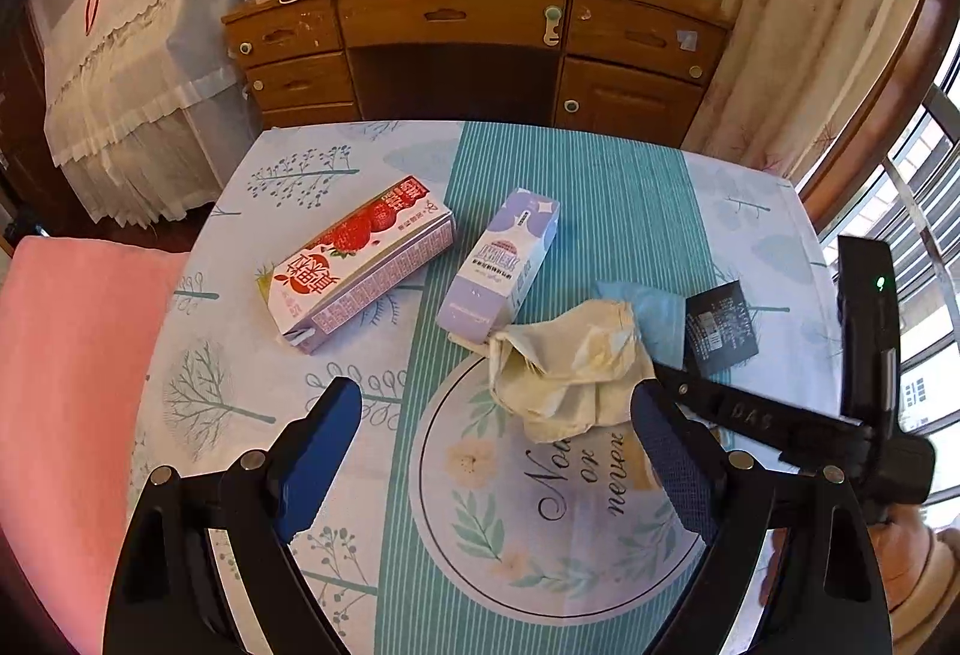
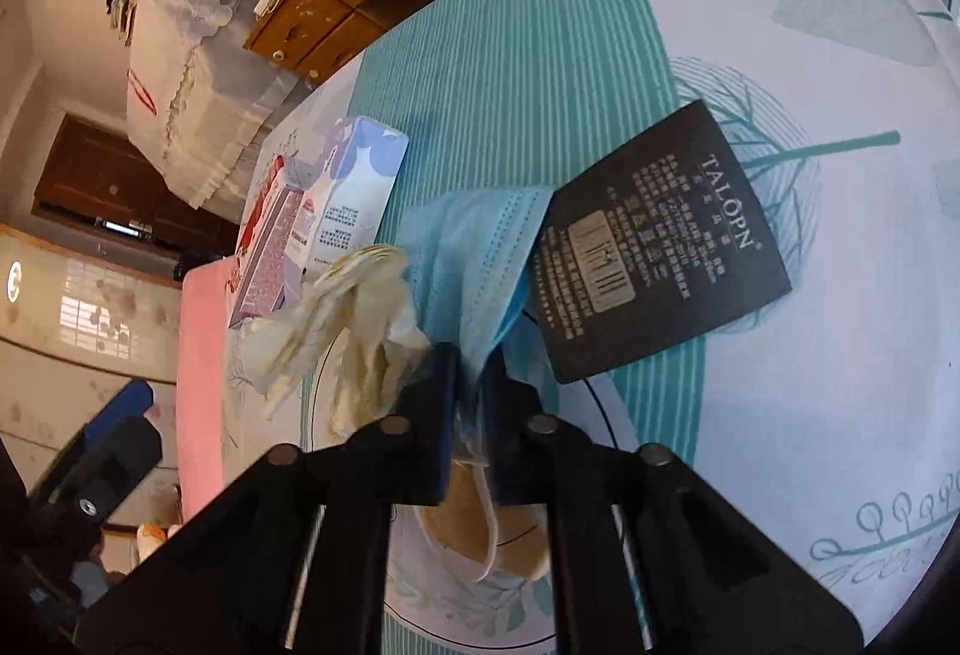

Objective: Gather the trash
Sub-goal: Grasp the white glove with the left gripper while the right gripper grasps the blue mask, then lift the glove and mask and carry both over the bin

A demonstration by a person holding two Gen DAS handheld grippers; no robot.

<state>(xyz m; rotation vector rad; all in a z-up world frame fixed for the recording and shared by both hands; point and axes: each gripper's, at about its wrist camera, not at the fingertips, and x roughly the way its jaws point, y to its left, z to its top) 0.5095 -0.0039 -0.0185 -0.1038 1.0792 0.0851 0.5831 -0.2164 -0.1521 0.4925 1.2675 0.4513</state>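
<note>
Right gripper (image 2: 469, 385): jaws pinched tight on the near edge of the blue face mask (image 2: 474, 259), which lies on the worktop (image 2: 810, 355) w/ its white ear loop trailing back under the gripper. A black card (image 2: 660, 247) w/ white print and a barcode lies partly over the mask's right edge, flat on the cloth.

Left gripper (image 1: 498, 451): jaws wide apart, nothing between them, hanging over the round flower print on the tablecloth. Its right finger is just beside the crumpled cream tissue (image 1: 570, 373); can't tell if they touch.

Other trash on the worktop, seen from the left wrist:
- tissue sits centre, its far-left corner against the near end of the purple carton (image 1: 498, 265)
- purple carton lies on its side on the teal stripe
- red strawberry carton (image 1: 360, 265) lies on its side just left of it, a gap between the two
- mask pokes out between the tissue and the black card at right

Right gripper's black arm reaches in from the right edge across that view. Wooden desk (image 1: 480, 30) w/ drawers stands beyond the worktop; pink chair seat (image 1: 72, 355) at the left.
</note>
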